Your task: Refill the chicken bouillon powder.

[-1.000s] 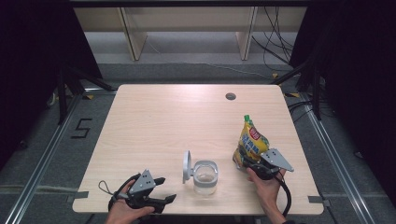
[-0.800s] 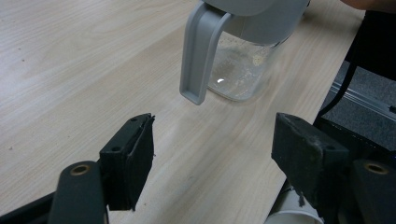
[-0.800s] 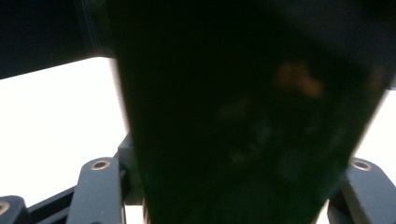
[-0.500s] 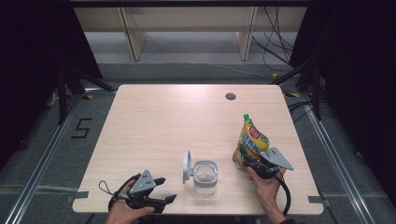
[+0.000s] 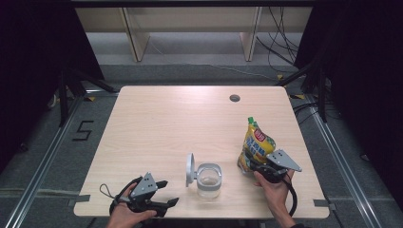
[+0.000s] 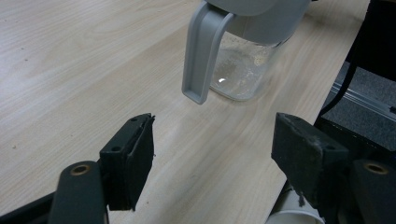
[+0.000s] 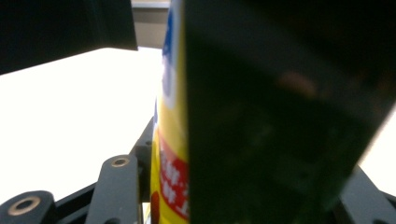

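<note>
Right gripper at the table's near edge, jaws just closing around the upright yellow pouch, left gripper released, facing the open jar

A yellow pouch stands upright between the closing right gripper's jaws.

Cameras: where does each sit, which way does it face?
High view: above the near edge, facing forward and down on the table; both hands enter below.
Left gripper view: rides the left hand-held gripper, open jaws toward the jar.
Right gripper view: rides the right hand-held gripper, close on the yellow pouch.
Shared: high and left views show the jar.
</note>
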Available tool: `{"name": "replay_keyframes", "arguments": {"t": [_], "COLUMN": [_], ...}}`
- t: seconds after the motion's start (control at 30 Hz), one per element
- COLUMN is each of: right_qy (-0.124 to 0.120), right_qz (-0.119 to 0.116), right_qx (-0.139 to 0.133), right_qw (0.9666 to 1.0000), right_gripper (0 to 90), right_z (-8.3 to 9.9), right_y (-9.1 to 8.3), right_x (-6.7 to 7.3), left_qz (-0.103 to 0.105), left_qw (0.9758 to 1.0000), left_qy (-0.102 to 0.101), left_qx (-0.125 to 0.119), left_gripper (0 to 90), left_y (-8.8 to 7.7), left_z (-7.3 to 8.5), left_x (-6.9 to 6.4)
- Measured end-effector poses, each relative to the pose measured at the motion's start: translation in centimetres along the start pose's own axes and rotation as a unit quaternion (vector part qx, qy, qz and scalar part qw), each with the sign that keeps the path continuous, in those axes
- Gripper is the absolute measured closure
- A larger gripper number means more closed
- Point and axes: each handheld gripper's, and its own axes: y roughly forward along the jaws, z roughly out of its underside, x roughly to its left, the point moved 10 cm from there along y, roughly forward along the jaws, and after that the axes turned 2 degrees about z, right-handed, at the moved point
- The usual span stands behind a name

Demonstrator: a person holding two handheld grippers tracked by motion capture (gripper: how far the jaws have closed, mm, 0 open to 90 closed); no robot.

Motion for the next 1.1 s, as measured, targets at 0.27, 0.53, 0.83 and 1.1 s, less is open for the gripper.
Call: {"name": "replay_keyframes", "arguments": {"t": [0.27,0.53,0.83,1.1], "right_qy": [-0.040,-0.056,-0.149,-0.251], "right_qz": [-0.017,-0.038,-0.031,-0.028], "right_qx": [0.001,0.009,0.002,0.011], "right_qw": [0.9991,0.9977,0.9884,0.9675], "right_gripper": [48.6,49.1,49.2,49.3], "right_z": [-0.3,-0.7,-1.9,-2.2], "right_y": [-1.3,-3.2,-5.5,-7.4], "right_x": [1.0,2.3,2.8,3.7], "left_qz": [-0.002,-0.002,-0.004,-0.008], "left_qw": [1.0000,1.0000,1.0000,0.9999], "left_qy": [-0.003,-0.004,0.004,0.004], "left_qx": [-0.005,-0.006,0.005,0.006], "left_gripper": [29.2,29.2,29.1,29.2], "left_y": [0.0,0.0,-0.2,-0.2], "left_z": [0.0,-0.1,0.1,0.2], "left_x": [0.0,0.0,0.3,0.5]}}
